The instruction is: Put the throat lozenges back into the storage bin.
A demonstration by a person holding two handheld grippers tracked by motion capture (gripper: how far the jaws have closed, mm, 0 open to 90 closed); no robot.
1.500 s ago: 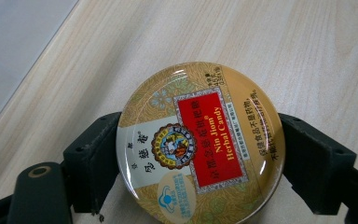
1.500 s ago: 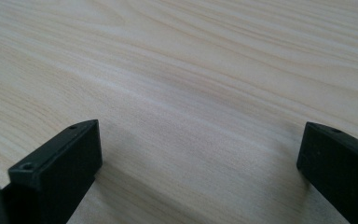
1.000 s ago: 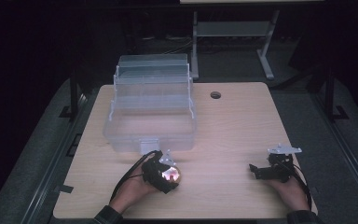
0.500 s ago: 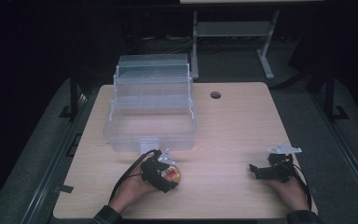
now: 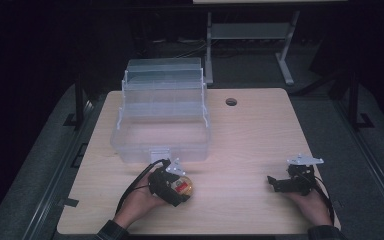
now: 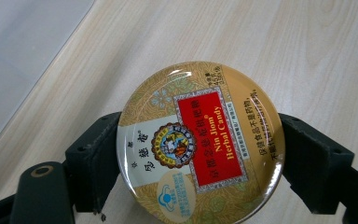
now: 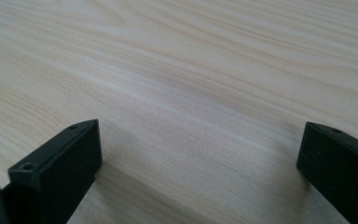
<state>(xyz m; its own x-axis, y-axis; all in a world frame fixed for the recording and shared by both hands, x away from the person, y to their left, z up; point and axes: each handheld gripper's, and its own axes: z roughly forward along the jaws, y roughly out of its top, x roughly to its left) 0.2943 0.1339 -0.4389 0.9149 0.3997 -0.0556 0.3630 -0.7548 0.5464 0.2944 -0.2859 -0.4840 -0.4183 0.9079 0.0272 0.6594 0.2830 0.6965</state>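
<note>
A round gold candy tin [image 6: 200, 140] with a red label sits between the two black jaws of my left gripper [image 6: 200, 154], which is shut on its sides. In the high view the tin [image 5: 182, 187] shows at the left gripper [image 5: 172, 185], near the table's front left, just in front of a clear plastic box [image 5: 160, 120]. My right gripper [image 5: 275, 182] rests low over the table at the front right. Its jaws stand wide apart in the right gripper view [image 7: 200, 163], with bare wood between them.
The clear tiered box has its lid raised and stands at the back left of the wooden table [image 5: 260, 135]. A round cable hole [image 5: 231, 102] lies near the far edge. A metal frame [image 5: 250, 35] stands beyond the table.
The left hand has turned a little, so the tin's red label faces up more plainly. The right gripper has not moved.
</note>
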